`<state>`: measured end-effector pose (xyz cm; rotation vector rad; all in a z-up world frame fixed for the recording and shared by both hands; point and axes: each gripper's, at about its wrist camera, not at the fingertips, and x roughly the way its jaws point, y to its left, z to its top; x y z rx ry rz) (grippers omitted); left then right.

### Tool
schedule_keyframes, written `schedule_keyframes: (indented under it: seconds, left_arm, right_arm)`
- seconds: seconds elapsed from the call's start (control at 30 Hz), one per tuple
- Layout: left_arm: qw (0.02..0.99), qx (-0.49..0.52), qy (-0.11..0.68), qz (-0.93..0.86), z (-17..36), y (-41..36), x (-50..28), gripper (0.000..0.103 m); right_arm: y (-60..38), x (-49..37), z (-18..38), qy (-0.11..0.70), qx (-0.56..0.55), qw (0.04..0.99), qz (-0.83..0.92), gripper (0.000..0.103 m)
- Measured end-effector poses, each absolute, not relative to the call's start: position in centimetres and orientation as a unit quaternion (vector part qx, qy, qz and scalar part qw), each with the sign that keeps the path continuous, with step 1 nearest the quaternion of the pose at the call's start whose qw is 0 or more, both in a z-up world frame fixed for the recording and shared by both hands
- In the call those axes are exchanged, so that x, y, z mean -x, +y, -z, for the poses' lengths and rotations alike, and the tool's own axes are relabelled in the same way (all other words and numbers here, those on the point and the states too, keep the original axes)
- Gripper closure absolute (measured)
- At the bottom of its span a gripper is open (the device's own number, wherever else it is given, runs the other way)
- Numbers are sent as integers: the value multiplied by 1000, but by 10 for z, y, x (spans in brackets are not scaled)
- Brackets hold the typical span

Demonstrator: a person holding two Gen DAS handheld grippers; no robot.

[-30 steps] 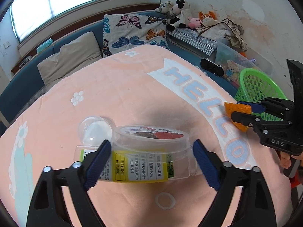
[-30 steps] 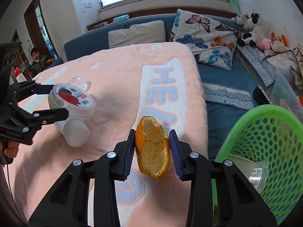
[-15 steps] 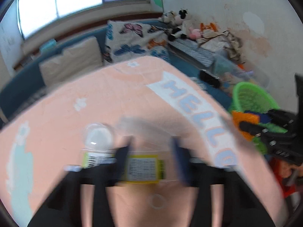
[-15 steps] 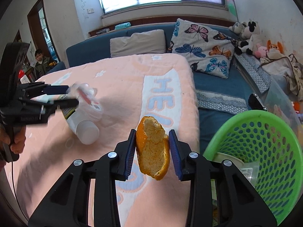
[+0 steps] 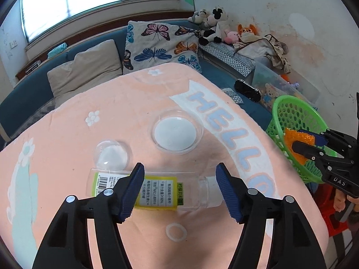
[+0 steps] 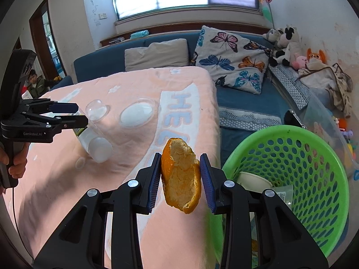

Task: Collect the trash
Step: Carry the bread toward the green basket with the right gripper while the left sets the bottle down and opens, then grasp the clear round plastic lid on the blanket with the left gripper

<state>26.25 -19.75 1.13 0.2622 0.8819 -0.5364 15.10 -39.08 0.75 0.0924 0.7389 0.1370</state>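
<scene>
A clear plastic bottle [image 5: 157, 190] with a yellow-green label lies on its side on the pink blanket [image 5: 112, 103]. My left gripper [image 5: 179, 170] hovers over it, its jaws opening; the bottle lies lengthwise under them and the pads do not press on it. A clear round tub [image 5: 177, 132] and a small clear dome [image 5: 112, 154] rest just beyond. My right gripper [image 6: 180, 174] is shut on a piece of orange peel [image 6: 181, 179], held in the air beside the rim of the green basket [image 6: 314, 139].
The basket stands off the bed's right edge and holds a paper cup [image 6: 253, 179] and a wrapper. Pillows [image 6: 231, 58], soft toys [image 6: 287, 42] and a clear storage box [image 5: 280, 83] line the far side. A person [image 6: 33, 83] sits past the doorway at the left.
The round tub that stood between my left jaws now lies farther off on the blanket. Those jaws closed and have spread again. My right gripper carried the peel closer to the basket.
</scene>
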Motion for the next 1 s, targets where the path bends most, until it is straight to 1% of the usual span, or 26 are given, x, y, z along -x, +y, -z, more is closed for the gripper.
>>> schedule_keyframes:
  seconds: [0.13,0.2,0.53,0.57,0.6,0.77,0.83,0.93,1.0]
  left_arm:
    - [858,-131,422,263,-8,-209,-263,38]
    - [856,-138,423,264,-5,-215,-265,35]
    - [842,-189,419,282,14,-254,-274,35]
    - [840,-193,421,284,17,-258,-277,37]
    - [838,-198,423,282,20,-261,-280,42]
    - [829,-200,443,276,35,-271,-300,51]
    - [826,-198,454,270,41,-271,-308,53]
    - [821,-193,469,264,50,-270,-318,63]
    - [819,-195,476,256,56,-271,-323,71]
  right_arm:
    - [-393,-149,-8,360,-46,930,-65,67]
    - [-396,-148,-8,360,-47,930,-64,67]
    - [-406,-152,1,367,-52,927,-59,67]
    - [-406,-153,2,368,-52,926,-60,67]
    - [-406,-154,2,369,-52,926,-60,67]
    - [-407,-160,5,372,-51,925,-61,67]
    - [-409,-162,7,374,-51,924,-62,67]
    - [-410,-164,10,376,-50,923,-61,67]
    - [-410,-165,12,378,-52,922,-61,67]
